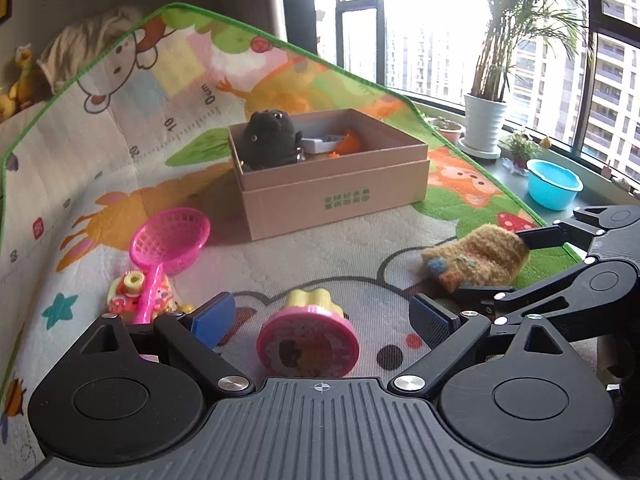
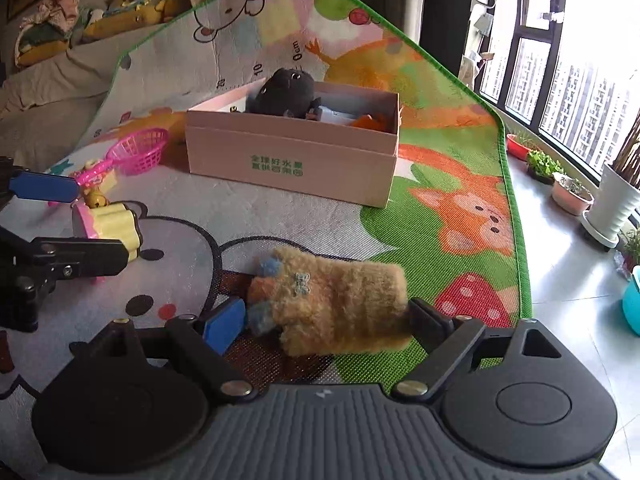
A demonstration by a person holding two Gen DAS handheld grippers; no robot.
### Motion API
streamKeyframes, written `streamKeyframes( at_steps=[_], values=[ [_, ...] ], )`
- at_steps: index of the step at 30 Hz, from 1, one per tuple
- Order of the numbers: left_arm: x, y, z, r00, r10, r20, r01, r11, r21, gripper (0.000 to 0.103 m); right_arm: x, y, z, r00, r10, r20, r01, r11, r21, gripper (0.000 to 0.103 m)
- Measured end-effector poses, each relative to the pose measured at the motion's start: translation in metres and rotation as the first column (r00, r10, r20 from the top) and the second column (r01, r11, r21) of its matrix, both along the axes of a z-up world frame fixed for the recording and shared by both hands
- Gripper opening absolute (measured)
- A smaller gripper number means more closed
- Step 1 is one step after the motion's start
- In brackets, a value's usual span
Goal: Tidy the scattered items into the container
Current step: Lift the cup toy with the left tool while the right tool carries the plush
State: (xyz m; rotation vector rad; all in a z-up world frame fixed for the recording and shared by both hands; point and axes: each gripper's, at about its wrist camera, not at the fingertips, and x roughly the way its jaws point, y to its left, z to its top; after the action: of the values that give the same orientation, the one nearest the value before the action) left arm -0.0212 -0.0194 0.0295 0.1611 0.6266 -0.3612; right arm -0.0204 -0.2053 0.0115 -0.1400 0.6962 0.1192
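Note:
A tan knitted mitten [image 2: 332,308] lies on the play mat [image 2: 240,216] between the fingers of my right gripper [image 2: 326,322]. That gripper is open, its pads close beside the mitten's ends. My left gripper [image 1: 323,318] is open too, astride a pink and yellow cupcake toy [image 1: 308,340] lying on its side. Further left, a pink toy strainer [image 1: 168,248] rests over a small yellow and orange toy [image 1: 136,292]. Behind them stands the cardboard box [image 1: 332,196], holding a black plush [image 1: 268,140] and an orange toy [image 1: 348,142].
The mat's far end curls up against a sofa with plush toys [image 2: 100,16]. To the right, past the green mat edge, is bare floor with potted plants [image 1: 484,120] and a blue basin [image 1: 554,184] beside the window.

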Motion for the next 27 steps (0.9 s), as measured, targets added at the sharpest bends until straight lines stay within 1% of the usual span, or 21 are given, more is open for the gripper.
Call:
streamKeyframes(
  at_steps=[2, 4, 7, 9, 10, 12, 14, 18, 21, 23, 25, 27],
  values=[
    [-0.001, 0.004, -0.005, 1.000, 0.011, -0.011, -0.011, 1.000, 0.004, 0.097, 0.002, 0.004, -0.002, 1.000, 0.010, 0.005, -0.010, 1.000, -0.026, 0.088],
    [-0.001, 0.007, -0.010, 1.000, 0.016, -0.020, -0.016, 1.000, 0.007, 0.097, 0.004, 0.006, -0.001, 1.000, 0.032, 0.001, -0.032, 0.999, -0.032, 0.084],
    [0.003, 0.006, -0.015, 1.000, 0.021, -0.022, -0.021, 1.000, 0.005, 0.097, 0.007, 0.008, 0.002, 0.998, 0.070, -0.007, -0.070, 0.997, -0.028, 0.064],
    [0.008, 0.005, -0.017, 0.999, 0.029, -0.033, -0.029, 1.000, 0.000, 0.097, 0.005, 0.010, 0.005, 0.997, 0.074, -0.001, -0.074, 0.996, -0.058, 0.045],
    [0.010, 0.005, -0.018, 0.999, 0.030, -0.041, -0.030, 1.000, -0.006, 0.097, 0.004, 0.010, 0.008, 0.997, 0.076, 0.004, -0.076, 0.995, -0.071, 0.042],
    [0.013, 0.004, -0.019, 0.998, 0.030, -0.046, -0.030, 0.999, -0.014, 0.096, 0.002, 0.004, 0.014, 0.997, 0.080, 0.002, -0.080, 0.996, -0.048, 0.034],
    [0.014, 0.003, -0.019, 0.998, 0.035, -0.045, -0.035, 0.999, -0.016, 0.089, 0.000, -0.001, 0.021, 0.997, 0.074, 0.006, -0.074, 0.997, -0.036, 0.031],
    [0.018, 0.002, -0.020, 0.998, 0.042, -0.048, -0.043, 0.999, -0.027, 0.087, -0.006, -0.008, 0.029, 0.997, 0.068, 0.024, -0.068, 0.997, -0.034, 0.026],
    [0.019, 0.001, -0.021, 0.998, 0.039, -0.044, -0.040, 0.999, -0.024, 0.076, -0.008, -0.010, 0.031, 0.997, 0.078, 0.023, -0.078, 0.997, -0.026, 0.023],
    [0.020, 0.000, -0.019, 0.998, 0.038, -0.043, -0.039, 0.999, -0.020, 0.065, -0.010, -0.011, 0.031, 0.996, 0.084, 0.023, -0.083, 0.996, -0.025, 0.021],
    [0.018, 0.000, -0.016, 0.999, 0.034, -0.038, -0.034, 0.999, -0.013, 0.061, -0.012, -0.012, 0.033, 0.996, 0.088, 0.021, -0.088, 0.996, -0.017, 0.020],
    [0.015, -0.001, -0.011, 0.999, 0.021, -0.031, -0.021, 1.000, -0.008, 0.060, -0.015, -0.014, 0.037, 0.995, 0.096, 0.022, -0.096, 0.995, -0.012, 0.020]
  ],
)
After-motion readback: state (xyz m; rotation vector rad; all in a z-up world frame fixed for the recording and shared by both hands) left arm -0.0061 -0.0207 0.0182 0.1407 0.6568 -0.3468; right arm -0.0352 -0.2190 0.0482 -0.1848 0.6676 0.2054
